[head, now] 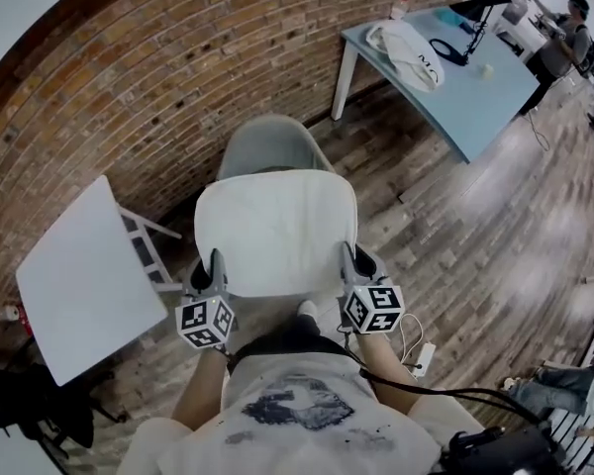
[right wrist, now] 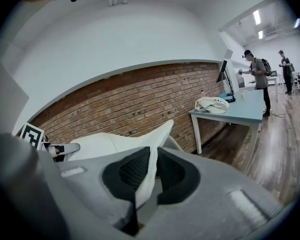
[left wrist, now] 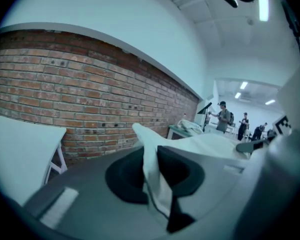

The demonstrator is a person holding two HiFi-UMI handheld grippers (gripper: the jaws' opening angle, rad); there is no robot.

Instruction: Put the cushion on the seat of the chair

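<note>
A flat white cushion hangs spread out between my two grippers, above the seat of a pale grey chair whose back shows just beyond it. My left gripper is shut on the cushion's near left edge, and the white fabric is pinched between its dark pads. My right gripper is shut on the near right edge, with cushion fabric folded between its pads. The seat itself is hidden under the cushion.
A white folding table stands close at the left. A red brick wall runs behind the chair. At the back right, a light blue table carries a white bag, with people standing beyond it. Cables trail at my right.
</note>
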